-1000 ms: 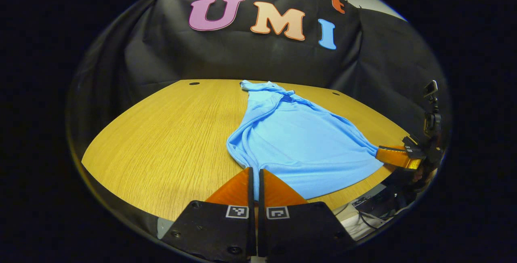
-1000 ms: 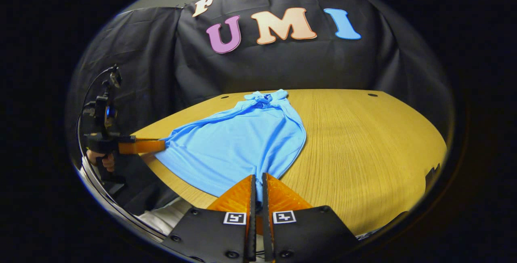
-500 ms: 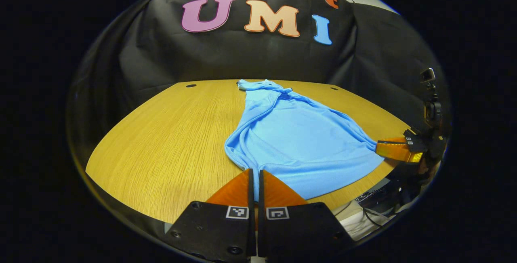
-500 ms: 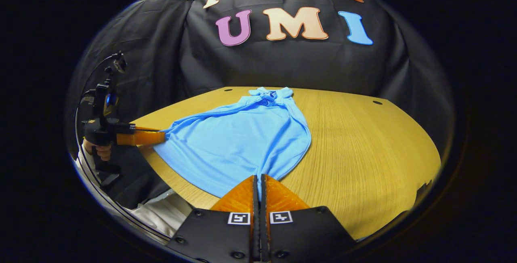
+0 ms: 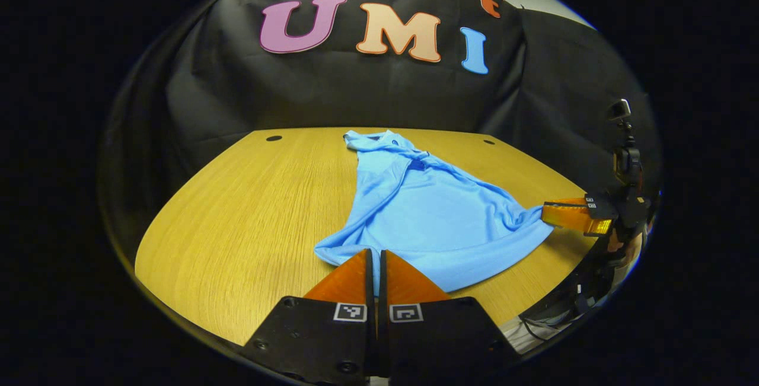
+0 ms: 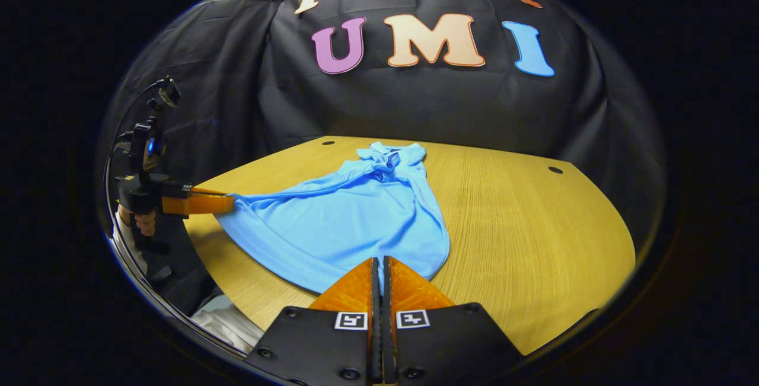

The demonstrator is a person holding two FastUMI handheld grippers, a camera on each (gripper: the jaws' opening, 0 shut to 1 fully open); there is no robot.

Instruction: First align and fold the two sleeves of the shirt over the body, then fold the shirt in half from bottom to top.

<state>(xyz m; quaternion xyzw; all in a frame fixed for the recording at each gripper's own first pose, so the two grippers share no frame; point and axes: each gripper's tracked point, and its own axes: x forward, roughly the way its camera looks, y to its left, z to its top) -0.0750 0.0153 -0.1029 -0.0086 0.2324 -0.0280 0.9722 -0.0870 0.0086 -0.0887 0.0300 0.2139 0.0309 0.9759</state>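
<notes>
Lying collar-away on the worktop point(image 5: 237, 208), one blue shirt point(image 5: 433, 220), long axis running from hem to far collar. Left gripper point(image 5: 373, 267) and right gripper point(image 6: 379, 276) each pinched closed on a near hem corner, equally placed, hem raised between them.

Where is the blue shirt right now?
The blue shirt lies on the wooden table, its collar toward the black cloth wall, its near bottom corners pinched by the left gripper and right gripper.
</notes>
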